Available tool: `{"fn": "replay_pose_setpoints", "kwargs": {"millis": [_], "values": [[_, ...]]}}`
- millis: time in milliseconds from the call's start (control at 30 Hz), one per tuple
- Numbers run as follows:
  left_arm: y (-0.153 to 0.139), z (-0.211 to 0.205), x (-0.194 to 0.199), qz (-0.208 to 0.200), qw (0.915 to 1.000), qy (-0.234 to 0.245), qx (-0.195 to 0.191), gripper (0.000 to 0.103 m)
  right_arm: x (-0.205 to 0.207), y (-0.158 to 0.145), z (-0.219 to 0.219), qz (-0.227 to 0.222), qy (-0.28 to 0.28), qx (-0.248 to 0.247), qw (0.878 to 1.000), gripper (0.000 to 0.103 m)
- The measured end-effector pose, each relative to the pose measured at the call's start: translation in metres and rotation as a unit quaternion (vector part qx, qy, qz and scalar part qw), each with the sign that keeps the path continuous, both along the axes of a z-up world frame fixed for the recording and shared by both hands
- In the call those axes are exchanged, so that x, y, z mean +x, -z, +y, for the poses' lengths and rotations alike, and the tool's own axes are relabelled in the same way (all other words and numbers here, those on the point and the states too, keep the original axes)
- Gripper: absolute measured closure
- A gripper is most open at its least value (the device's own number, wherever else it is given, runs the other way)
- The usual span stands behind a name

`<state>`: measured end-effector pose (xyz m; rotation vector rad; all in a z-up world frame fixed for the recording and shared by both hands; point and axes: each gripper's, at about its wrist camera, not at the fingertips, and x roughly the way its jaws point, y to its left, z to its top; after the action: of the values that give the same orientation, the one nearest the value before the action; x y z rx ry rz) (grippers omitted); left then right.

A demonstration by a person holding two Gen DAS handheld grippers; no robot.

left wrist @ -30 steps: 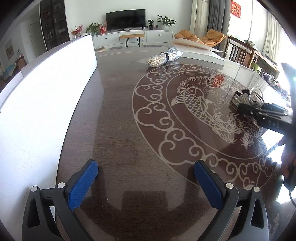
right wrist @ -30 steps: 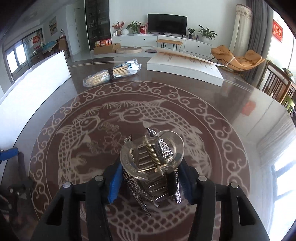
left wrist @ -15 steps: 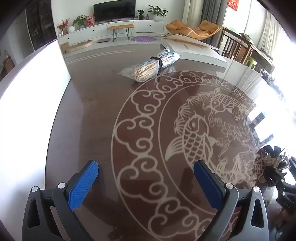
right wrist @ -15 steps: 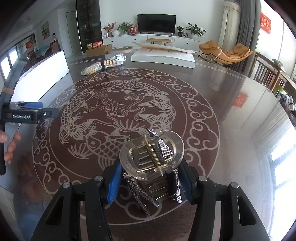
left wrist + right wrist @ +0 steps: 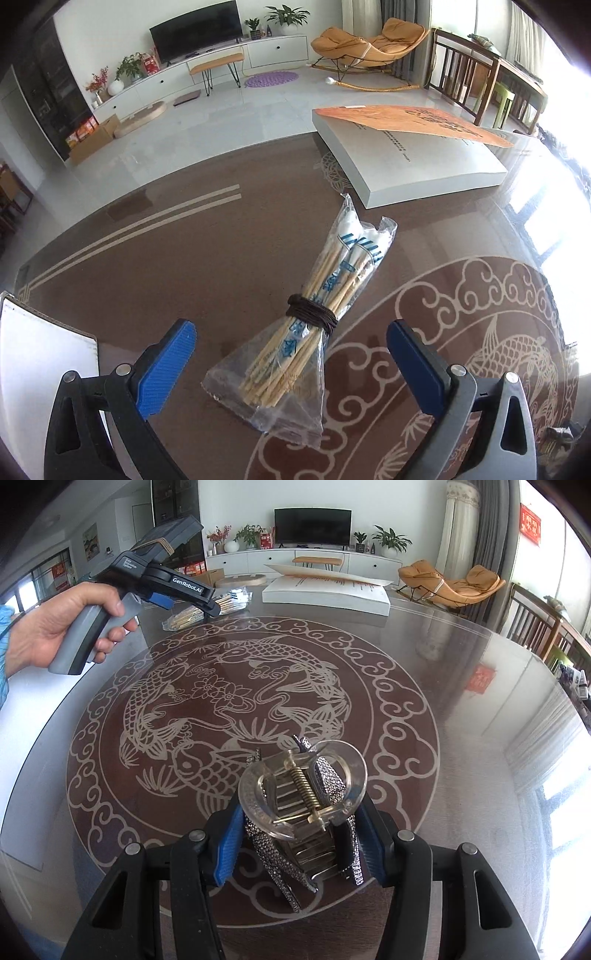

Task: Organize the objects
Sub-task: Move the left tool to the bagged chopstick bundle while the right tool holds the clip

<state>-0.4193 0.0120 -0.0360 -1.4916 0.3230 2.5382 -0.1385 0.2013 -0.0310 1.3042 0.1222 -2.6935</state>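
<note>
Between the right gripper (image 5: 301,834) fingers sits a hair clip (image 5: 303,801); left view shows chopsticks (image 5: 314,314).

Left gripper (image 5: 291,354) open above chopstick bundle (image 5: 314,314)
Bagged bundle, tied with dark cord, lies on tabletop (image 5: 184,266) between the fingers; book (image 5: 410,162) beyond

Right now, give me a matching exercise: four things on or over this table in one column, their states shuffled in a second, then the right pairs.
Things:
1. left hand-held gripper
2. right hand-held gripper
3. bundle of wooden sticks
4. thick book

States:
A. lying flat, orange cover lifted off its pages
B. clamped on a clear hair claw clip
C. bagged in plastic, tied with dark cord
D. open, fingers either side of the bundle, not touching

Pairs: 1-D, 2-B, 3-C, 4-A
</note>
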Motion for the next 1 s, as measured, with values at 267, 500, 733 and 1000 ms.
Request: {"fn": "replay_pose_setpoints", "kwargs": {"millis": [267, 500, 733, 1000], "values": [[0.006, -0.01, 0.014, 0.008, 0.9984, -0.022, 0.052, 0.074, 0.0, 0.0, 0.0, 0.0, 0.0, 0.0, 1.0, 0.048], [0.01, -0.025, 0.157, 0.02, 0.9954, -0.075, 0.055, 0.074, 0.0, 0.0, 0.0, 0.0, 0.001, 0.002, 1.0, 0.048], [0.013, -0.034, 0.281, 0.032, 0.9903, -0.095, 0.097, 0.073, 0.0, 0.0, 0.001, 0.0, 0.001, 0.003, 1.0, 0.048], [0.024, -0.034, 0.284, 0.053, 0.9915, -0.106, 0.056, 0.0, -0.001, 0.001, 0.006, -0.005, 0.02, 0.007, 1.0, 0.028]]}}
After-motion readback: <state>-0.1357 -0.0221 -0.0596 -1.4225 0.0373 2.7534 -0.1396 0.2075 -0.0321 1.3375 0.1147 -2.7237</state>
